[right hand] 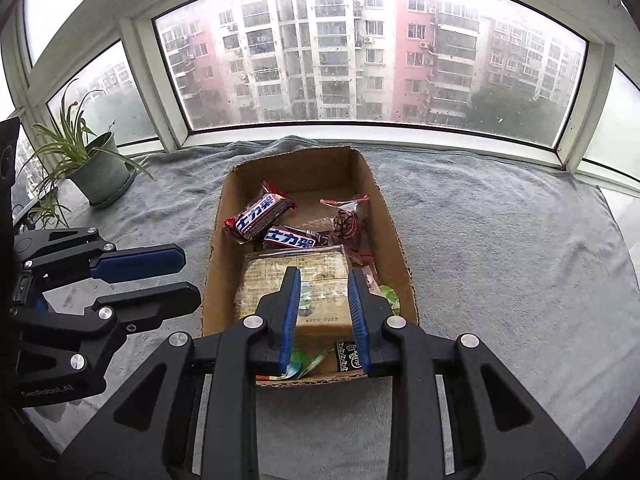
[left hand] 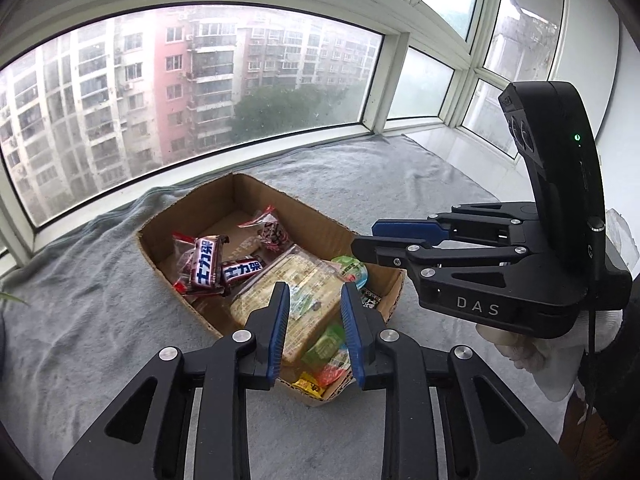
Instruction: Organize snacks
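A cardboard box on a grey blanket holds snacks: two brown chocolate bars, a clear packet with red trim, a large clear biscuit pack, a green jelly cup and small green and yellow packets. My left gripper is open and empty above the box's near end. My right gripper is open and empty above the biscuit pack. Each gripper shows in the other's view, the right one and the left one, both open beside the box.
The grey blanket covers a window ledge under a wide window. A potted plant stands at the far left. Bare white sill lies at the far right.
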`<state>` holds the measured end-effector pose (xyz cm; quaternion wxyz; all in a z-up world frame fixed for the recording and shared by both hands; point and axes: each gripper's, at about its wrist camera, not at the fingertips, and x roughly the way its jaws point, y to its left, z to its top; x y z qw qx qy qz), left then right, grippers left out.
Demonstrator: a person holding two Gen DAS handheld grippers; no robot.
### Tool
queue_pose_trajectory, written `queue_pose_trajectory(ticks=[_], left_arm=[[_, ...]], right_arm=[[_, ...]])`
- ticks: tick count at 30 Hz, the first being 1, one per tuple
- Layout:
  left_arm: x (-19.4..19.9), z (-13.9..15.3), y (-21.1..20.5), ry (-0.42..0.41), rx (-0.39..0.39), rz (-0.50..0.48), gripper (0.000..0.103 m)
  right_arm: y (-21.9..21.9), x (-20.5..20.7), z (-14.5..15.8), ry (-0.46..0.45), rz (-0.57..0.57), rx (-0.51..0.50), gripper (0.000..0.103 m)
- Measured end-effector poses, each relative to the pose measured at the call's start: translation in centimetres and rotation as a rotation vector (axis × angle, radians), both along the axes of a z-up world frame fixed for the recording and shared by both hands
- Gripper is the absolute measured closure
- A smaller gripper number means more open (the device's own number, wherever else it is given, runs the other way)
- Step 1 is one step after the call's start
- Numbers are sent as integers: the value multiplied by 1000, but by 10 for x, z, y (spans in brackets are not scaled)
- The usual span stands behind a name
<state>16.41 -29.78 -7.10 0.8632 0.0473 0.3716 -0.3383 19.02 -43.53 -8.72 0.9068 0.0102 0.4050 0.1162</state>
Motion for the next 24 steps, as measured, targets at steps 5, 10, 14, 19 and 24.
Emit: queue_pose_trajectory(ticks=[5,10,14,19,24], left_arm=[[-6,7,9,-8,-11,10,75],[-15,18,22,-21,-29,34,61],[-27,23,34,-22,-34,55,51],[-39,27,50,-23,-20,107,35],[-54,33,65,-55,-1,145,35]], right_arm=[[4,-13,9,-17,-16,-7,76],[10,-38,22,-64,-56,-8,43],[12,-58,31,-87,-100,14,43],[17,-84,41,-116,-141,18,29],[24,-110,50,-151,-185,24,15]])
